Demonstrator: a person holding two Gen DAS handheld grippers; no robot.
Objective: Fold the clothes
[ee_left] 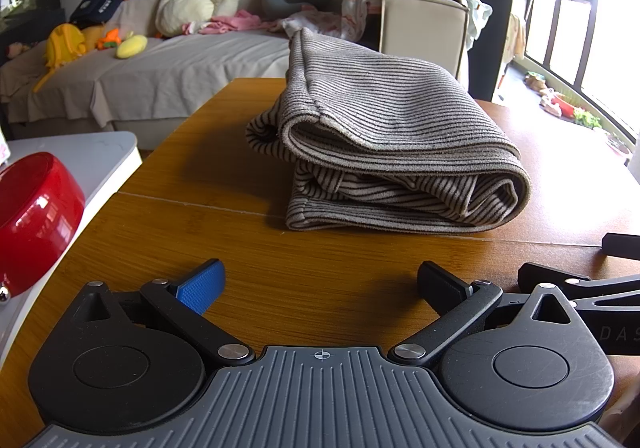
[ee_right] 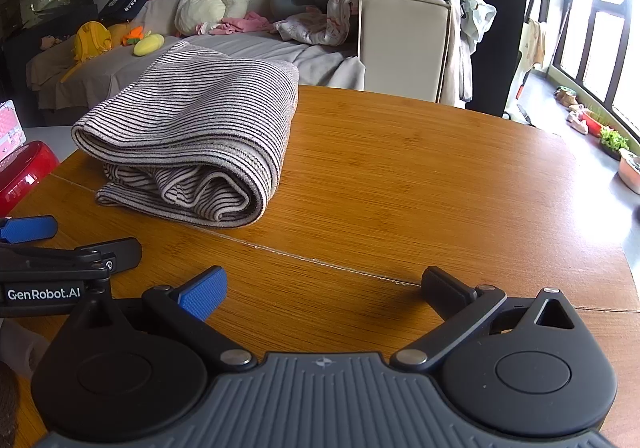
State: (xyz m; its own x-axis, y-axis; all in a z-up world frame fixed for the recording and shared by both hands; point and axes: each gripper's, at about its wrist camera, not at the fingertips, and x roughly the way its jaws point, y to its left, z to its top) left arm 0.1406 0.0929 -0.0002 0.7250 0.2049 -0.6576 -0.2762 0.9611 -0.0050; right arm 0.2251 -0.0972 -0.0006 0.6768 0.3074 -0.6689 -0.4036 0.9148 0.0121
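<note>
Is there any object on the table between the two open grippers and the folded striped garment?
No. Only bare wooden table lies between the left gripper, the right gripper and the striped garment.

Folded garment (ee_left: pixel 384 136) sits on the tabletop (ee_left: pixel 224 248), ahead of both grippers. Left gripper (ee_left: pixel 320 284) and right gripper (ee_right: pixel 324 288) hover side by side, near the tabletop's front edge. Sofa (ee_left: pixel 160 64) behind the tabletop.

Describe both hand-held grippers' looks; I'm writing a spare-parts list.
The left hand-held gripper and right hand-held gripper match: black linkage arms, silver pivot pins, ribbed grey body, one blue textured finger pad, one black. White "GenRobot.AI" lettering marks the left one's side.
</note>
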